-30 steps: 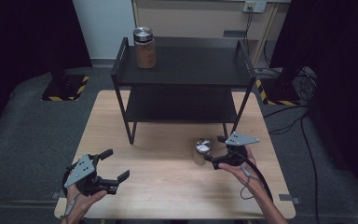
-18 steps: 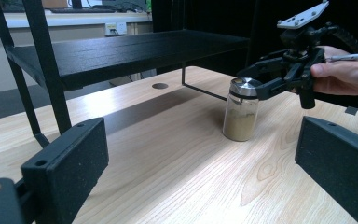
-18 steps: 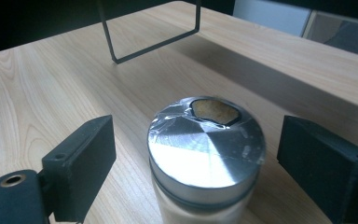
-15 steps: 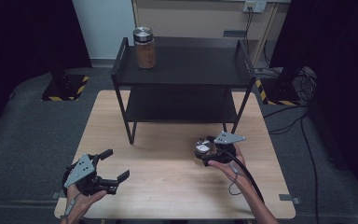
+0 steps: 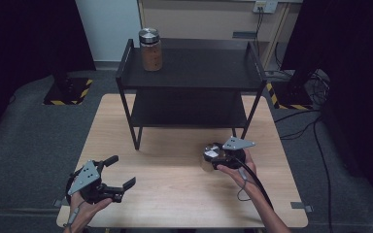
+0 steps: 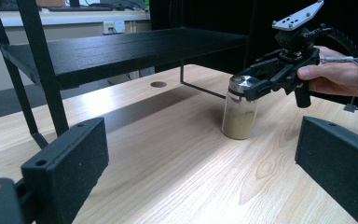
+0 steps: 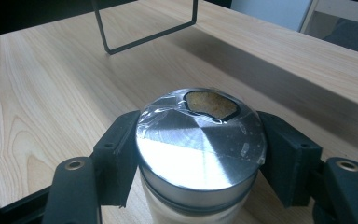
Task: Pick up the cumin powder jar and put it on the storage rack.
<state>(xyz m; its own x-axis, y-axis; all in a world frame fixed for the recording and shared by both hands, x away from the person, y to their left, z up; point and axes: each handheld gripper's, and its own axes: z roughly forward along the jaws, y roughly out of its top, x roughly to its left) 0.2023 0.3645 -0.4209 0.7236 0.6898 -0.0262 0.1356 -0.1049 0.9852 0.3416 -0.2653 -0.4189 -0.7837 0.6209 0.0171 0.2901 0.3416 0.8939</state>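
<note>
In the high view, lower right of centre, the right gripper (image 5: 214,156) clasps a jar (image 6: 239,117) by its lid, upright on the table (image 5: 175,189). At lower left, the left gripper (image 5: 119,172) hangs open, holding nothing.

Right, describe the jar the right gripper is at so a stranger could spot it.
Start at the black shelf rack on the wooden table. In front of its right leg stands a silver-lidded jar of pale tan powder, between the right gripper fingers; the other jar, darker brown, sits atop the rack.

Jar (image 7: 200,154): brushed metal lid, glossy. Table (image 5: 175,194): pale smooth wood. Shelf (image 5: 194,63): matt black.
</note>
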